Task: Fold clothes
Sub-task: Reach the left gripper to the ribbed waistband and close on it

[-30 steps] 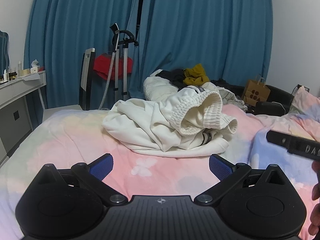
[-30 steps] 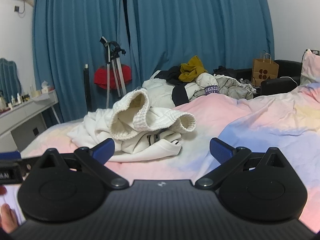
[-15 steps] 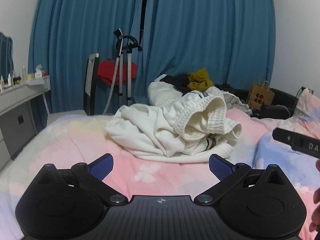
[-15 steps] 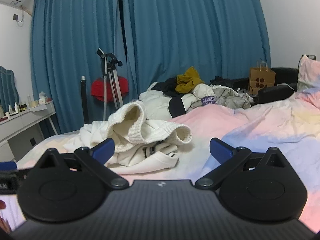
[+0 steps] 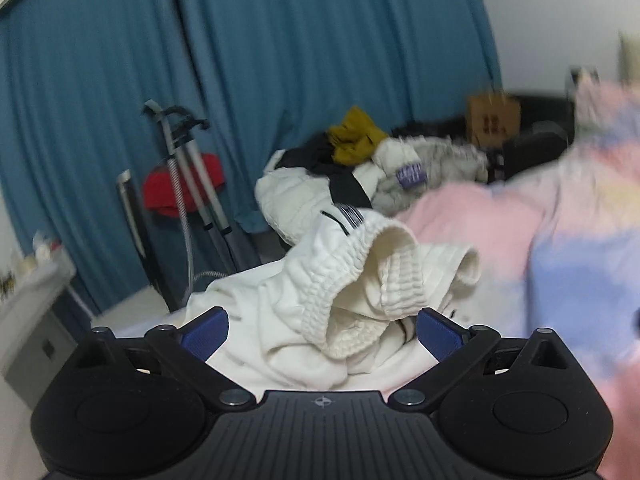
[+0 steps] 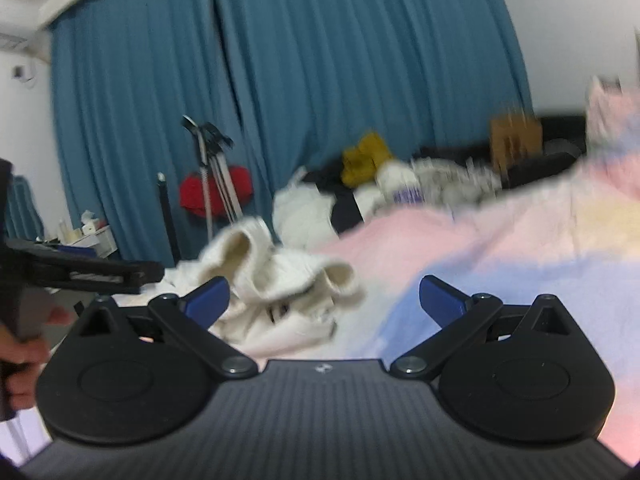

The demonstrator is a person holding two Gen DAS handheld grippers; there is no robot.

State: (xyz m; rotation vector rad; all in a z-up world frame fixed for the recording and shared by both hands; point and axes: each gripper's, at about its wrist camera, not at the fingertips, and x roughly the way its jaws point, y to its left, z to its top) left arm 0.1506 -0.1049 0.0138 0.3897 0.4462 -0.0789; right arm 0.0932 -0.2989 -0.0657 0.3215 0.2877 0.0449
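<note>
Blue curtains (image 5: 320,80) across back wall; white dresser (image 5: 28,320) at left; pastel bedspread (image 6: 520,248) covers bed.

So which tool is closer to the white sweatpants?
Left. The left tool is open right over the white sweatpants; the right tool, also open, sits further back.

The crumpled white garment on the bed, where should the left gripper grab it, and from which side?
Grip the white garment by its ribbed elastic band, probably the waistband. It stands up as a thick open loop facing the left gripper, whose jaws are open. Come in straight ahead and low, closing one finger inside the loop and one outside.
</note>
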